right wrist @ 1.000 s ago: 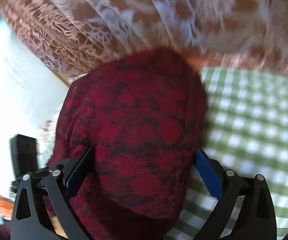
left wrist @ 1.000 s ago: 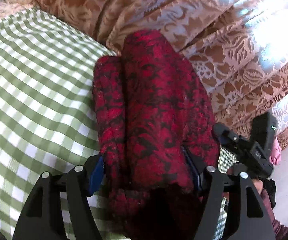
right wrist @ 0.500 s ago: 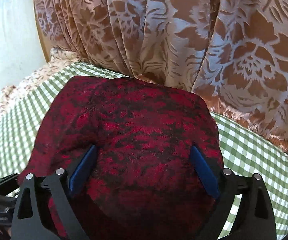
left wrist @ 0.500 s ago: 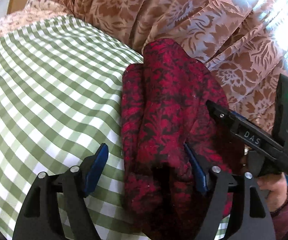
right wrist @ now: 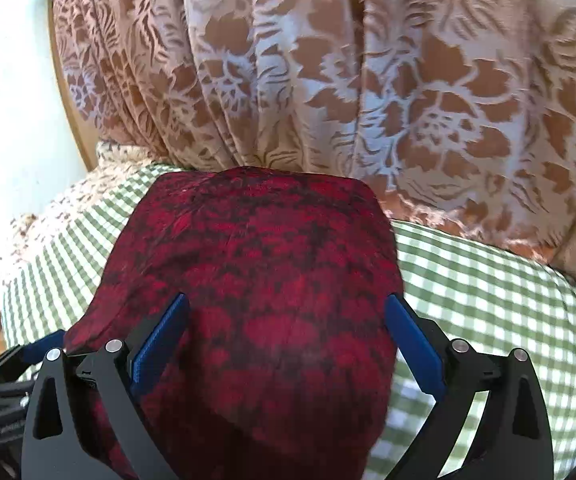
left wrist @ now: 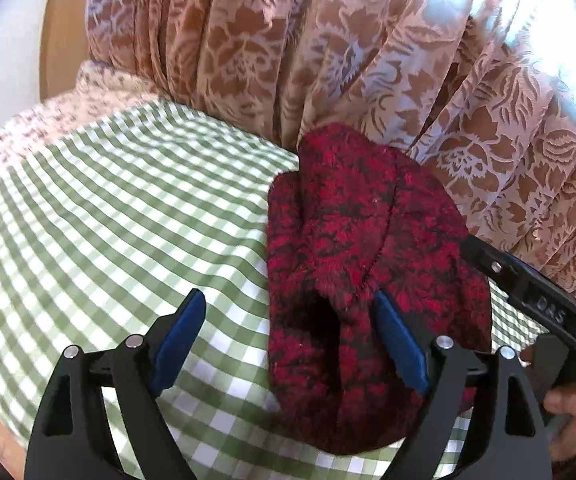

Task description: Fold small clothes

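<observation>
A red and black patterned garment (left wrist: 368, 264) lies folded in a narrow bundle on the green checked cloth (left wrist: 107, 220), its far end against the curtain. My left gripper (left wrist: 288, 340) is open, its right pad against the garment's near end and its left pad over bare cloth. In the right wrist view the garment (right wrist: 255, 280) fills the space between the wide-open jaws of my right gripper (right wrist: 283, 344). The right gripper's body also shows in the left wrist view (left wrist: 536, 300) at the right of the garment.
A brown floral curtain (left wrist: 368, 60) hangs directly behind the garment. A pale floral fabric (left wrist: 47, 120) lies at the far left of the checked cloth. A wooden edge (left wrist: 55, 40) and white wall stand at the upper left.
My left gripper has drawn back and shifted left, so the garment no longer fills its jaws. The right gripper has swung to face the curtain, with the garment still between its open jaws.
</observation>
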A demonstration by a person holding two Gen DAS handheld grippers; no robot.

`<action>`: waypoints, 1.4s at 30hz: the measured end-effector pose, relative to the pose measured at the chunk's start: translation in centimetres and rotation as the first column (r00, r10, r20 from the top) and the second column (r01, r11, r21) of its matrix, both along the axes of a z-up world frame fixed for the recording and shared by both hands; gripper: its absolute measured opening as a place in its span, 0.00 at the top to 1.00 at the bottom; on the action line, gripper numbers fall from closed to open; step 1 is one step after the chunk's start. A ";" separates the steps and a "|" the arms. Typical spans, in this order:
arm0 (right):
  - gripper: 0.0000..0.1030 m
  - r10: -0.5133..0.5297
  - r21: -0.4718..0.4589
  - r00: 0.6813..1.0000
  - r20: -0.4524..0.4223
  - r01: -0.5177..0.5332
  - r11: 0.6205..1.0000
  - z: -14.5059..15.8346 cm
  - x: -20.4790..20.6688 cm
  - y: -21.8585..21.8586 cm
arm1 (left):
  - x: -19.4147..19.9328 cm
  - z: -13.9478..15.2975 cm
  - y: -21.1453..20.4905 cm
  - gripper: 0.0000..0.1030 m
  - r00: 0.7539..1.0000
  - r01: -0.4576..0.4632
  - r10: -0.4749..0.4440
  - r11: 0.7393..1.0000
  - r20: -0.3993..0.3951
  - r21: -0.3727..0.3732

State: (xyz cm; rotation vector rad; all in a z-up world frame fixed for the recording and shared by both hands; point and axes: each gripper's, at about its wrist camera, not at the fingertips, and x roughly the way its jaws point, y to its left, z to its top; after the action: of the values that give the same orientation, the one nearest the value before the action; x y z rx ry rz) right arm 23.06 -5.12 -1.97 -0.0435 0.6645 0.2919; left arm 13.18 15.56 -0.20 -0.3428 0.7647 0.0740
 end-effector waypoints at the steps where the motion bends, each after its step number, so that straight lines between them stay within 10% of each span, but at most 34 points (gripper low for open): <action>1: 0.05 -0.006 0.003 1.000 0.007 0.006 1.000 0.2 -0.8 -0.3 | -0.4 0.4 -0.2 0.16 1.000 -0.008 0.008 1.000 0.007 0.021; 42: 0.04 -0.159 -0.053 0.979 0.125 0.167 0.985 -0.8 -16.5 -4.1 | -11.9 4.2 -4.9 0.02 0.995 -0.087 0.071 0.958 0.069 0.274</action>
State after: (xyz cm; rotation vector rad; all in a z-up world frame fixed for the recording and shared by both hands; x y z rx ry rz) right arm 6.52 -9.19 -2.74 -0.0667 0.5538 0.1089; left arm 1.30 10.66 3.99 -0.1083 0.6715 0.2431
